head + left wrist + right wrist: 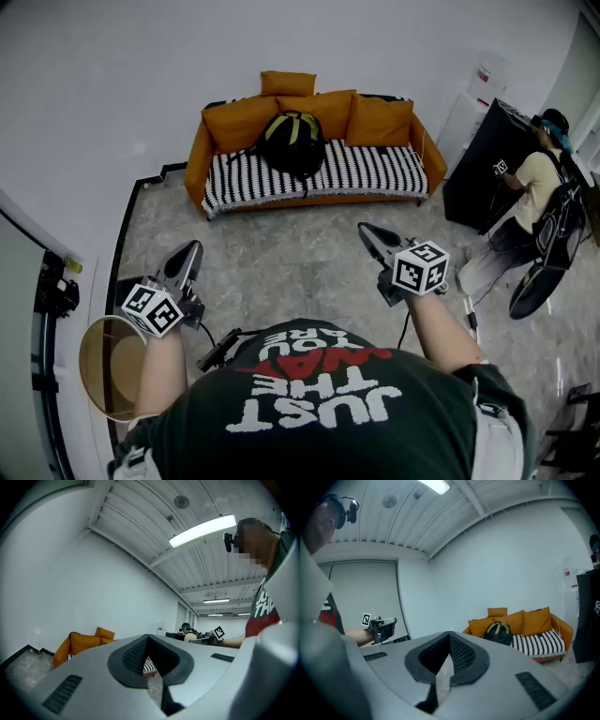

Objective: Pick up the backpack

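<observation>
A black backpack [292,141] with yellow-green stripes leans upright against the back cushions of an orange sofa [214,122], on its striped seat. It also shows small in the right gripper view, backpack [498,633]. Both grippers hang in the air over the floor, well short of the sofa. My left gripper [188,253] is shut and empty, pointing toward the sofa's left end. My right gripper [367,232] points toward the sofa, its jaws meeting at the tip with nothing held. In the left gripper view my jaws [148,637] hide the backpack; only the sofa [79,644] shows.
A person [542,187] with a cap and a backpack crouches at the right beside a black cabinet [483,169]. A round wooden stool [108,367] stands at my lower left. A dark frame [54,291] lines the left wall. Marble floor [291,262] lies between me and the sofa.
</observation>
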`<action>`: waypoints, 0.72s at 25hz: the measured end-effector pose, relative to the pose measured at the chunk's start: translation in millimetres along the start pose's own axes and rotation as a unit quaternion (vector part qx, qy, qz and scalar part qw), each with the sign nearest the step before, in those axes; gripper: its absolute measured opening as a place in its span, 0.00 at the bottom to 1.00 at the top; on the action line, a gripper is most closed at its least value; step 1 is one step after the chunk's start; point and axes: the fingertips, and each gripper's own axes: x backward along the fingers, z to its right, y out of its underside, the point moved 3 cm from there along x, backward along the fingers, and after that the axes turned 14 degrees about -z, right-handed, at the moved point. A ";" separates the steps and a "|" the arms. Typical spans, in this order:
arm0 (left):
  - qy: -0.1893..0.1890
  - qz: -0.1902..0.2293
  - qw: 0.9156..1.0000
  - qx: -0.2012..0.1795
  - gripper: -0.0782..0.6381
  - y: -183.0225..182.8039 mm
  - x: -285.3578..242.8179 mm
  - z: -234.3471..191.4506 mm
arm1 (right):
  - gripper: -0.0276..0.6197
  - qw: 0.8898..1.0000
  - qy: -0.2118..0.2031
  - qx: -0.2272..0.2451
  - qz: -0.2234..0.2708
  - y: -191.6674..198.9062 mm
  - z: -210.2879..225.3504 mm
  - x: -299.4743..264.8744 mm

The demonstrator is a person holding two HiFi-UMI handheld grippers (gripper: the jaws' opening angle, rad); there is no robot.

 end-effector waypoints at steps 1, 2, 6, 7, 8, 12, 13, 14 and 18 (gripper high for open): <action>0.001 0.001 1.000 -0.001 0.11 -0.6 -1.0 0.3 | 0.09 1.000 0.000 0.001 0.001 -1.2 0.7 0.1; 0.001 0.002 1.000 -0.001 0.11 -1.1 -2.2 0.8 | 0.09 1.000 0.000 0.002 0.001 -2.3 1.5 0.3; 0.001 0.004 1.000 -0.001 0.11 -1.5 -9.8 7.9 | 0.09 1.000 -0.001 0.008 0.001 -3.6 8.9 3.6; 0.000 0.004 1.000 -0.001 0.11 -1.3 -11.8 10.3 | 0.09 1.000 -0.001 0.009 0.000 -3.0 11.3 5.0; -0.002 0.005 1.000 0.000 0.11 -1.1 -13.5 12.5 | 0.09 1.000 -0.001 0.009 0.000 -2.4 13.8 6.5; -0.006 0.010 1.000 0.006 0.11 -2.7 -20.8 18.4 | 0.09 1.000 -0.004 0.008 0.000 -3.8 23.4 12.8; -0.007 0.010 1.000 0.006 0.11 -3.3 -23.5 20.3 | 0.09 1.000 -0.005 0.008 0.000 -4.6 26.1 14.8; -0.007 0.011 1.000 0.005 0.11 -3.3 -26.3 22.5 | 0.09 1.000 -0.006 0.007 0.002 -5.1 28.9 17.3; -0.009 0.012 1.000 0.006 0.11 -1.0 -38.0 33.9 | 0.09 1.000 -0.012 0.001 0.012 -5.6 39.2 29.4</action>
